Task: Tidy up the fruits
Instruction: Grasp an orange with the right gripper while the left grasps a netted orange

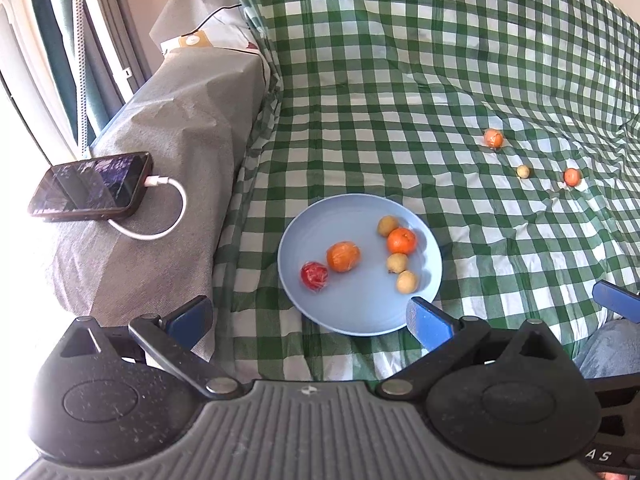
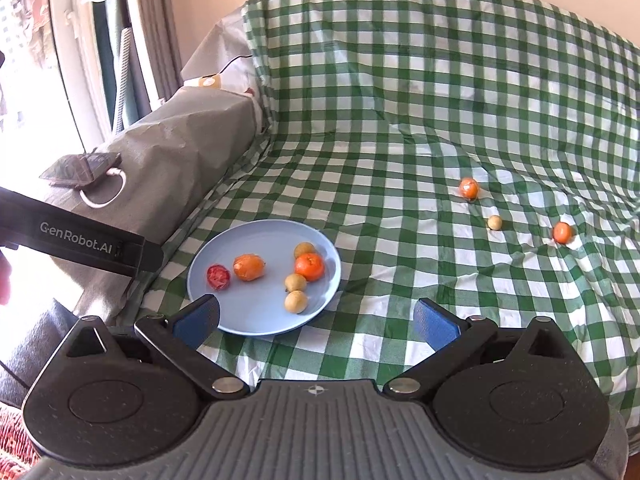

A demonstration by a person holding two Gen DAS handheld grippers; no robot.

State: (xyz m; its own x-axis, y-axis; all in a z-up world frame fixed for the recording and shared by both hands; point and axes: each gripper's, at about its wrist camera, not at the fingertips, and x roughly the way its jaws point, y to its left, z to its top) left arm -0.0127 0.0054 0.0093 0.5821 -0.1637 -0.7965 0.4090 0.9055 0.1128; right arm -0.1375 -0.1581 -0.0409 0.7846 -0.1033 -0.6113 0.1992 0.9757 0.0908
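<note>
So the blue plate [image 2: 320, 300] is sitting on the green-checked sofa seat toward its left edge, right next to the grey-covered armrest, and it's already got six fruits in it: a red one [image 2: 218, 277], two oranges and three small tan ones. Three stragglers are out on the seat well to the right: a wrapped-looking orange [image 2: 468, 188] furthest back, a little tan fruit [image 2: 494, 223] just in front of it, and a small orange [image 2: 562, 232] nearest the right edge. Both tools are empty right now. The left hand-held gripper [image 1: 310, 316] has its jaws spread wide with the plate between them, and the right hand-held gripper [image 2: 316, 320] is spread just as wide, hovering over the plate's near rim and the cloth. My guess is the next job is fetching those three. If it were me, I'd send the right one since it's on that side, come straight down over the fruit, and close slowly, because round fruit on a soft, wrinkly cloth probably rolls away if a finger nudges it first. Also worth steering clear of the phone [image 1: 90, 186] charging on the armrest.
</note>
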